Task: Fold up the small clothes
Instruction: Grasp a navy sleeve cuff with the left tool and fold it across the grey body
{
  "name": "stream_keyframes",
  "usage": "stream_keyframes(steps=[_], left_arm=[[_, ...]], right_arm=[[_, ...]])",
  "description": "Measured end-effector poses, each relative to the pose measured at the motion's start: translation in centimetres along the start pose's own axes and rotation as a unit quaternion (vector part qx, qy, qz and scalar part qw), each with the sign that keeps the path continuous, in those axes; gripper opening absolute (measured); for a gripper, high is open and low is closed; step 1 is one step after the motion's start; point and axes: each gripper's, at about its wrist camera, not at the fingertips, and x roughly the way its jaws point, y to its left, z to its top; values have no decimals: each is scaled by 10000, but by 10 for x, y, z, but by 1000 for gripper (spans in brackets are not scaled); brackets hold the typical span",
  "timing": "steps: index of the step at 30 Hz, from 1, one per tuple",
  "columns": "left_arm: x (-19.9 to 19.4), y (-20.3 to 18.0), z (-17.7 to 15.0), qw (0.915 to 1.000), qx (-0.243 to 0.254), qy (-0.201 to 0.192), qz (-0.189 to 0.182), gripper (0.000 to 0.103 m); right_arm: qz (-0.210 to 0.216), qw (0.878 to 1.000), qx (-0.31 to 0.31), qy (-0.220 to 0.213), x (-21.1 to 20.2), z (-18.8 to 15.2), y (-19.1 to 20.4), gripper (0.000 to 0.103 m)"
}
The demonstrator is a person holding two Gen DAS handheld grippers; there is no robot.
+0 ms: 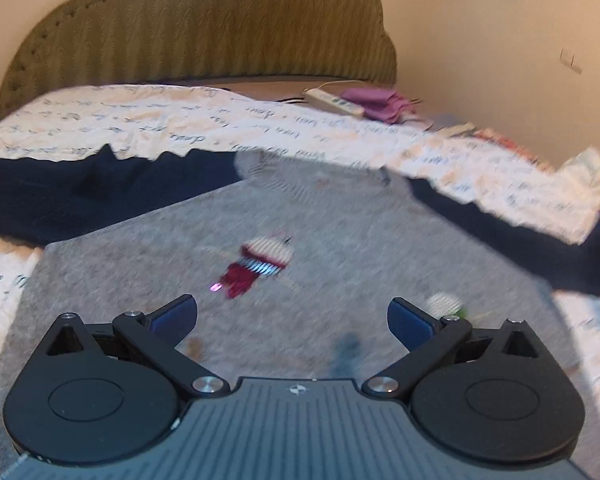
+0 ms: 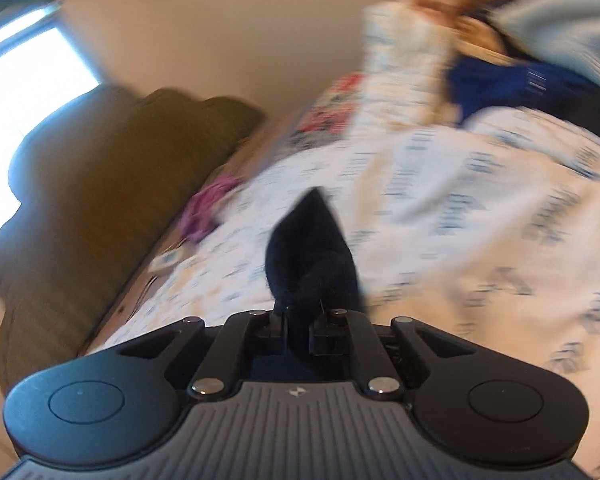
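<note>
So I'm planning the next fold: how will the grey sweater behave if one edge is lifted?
The grey sweater is a soft knit lying flat on the bed, so it will probably drape and sag. The dark sleeve bunched in the shut right gripper suggests it crumples easily. It probably won't slip.

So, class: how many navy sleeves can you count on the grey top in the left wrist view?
2. One navy sleeve stretches out left of the grey top; the other sleeve runs out to the right, its end out of view.
</note>
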Motion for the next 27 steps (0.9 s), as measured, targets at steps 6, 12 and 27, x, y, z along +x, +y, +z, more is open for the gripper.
stream_keyframes(steps=[6, 12, 27], left_arm=[[26, 6, 39, 9847, -1230, 467, -1146, 102], [67, -5, 44, 9556, -1949, 1041, -1951, 102], [127, -48, 50, 9409, -2002, 1592, -2218, 99]], right_arm=[[1199, 9864, -717, 866, 29, -57, 111, 8], [1546, 9673, -1039, 1724, 69, -148, 183, 9], [1337, 9778, -97, 1611, -1, -186, 118, 22]])
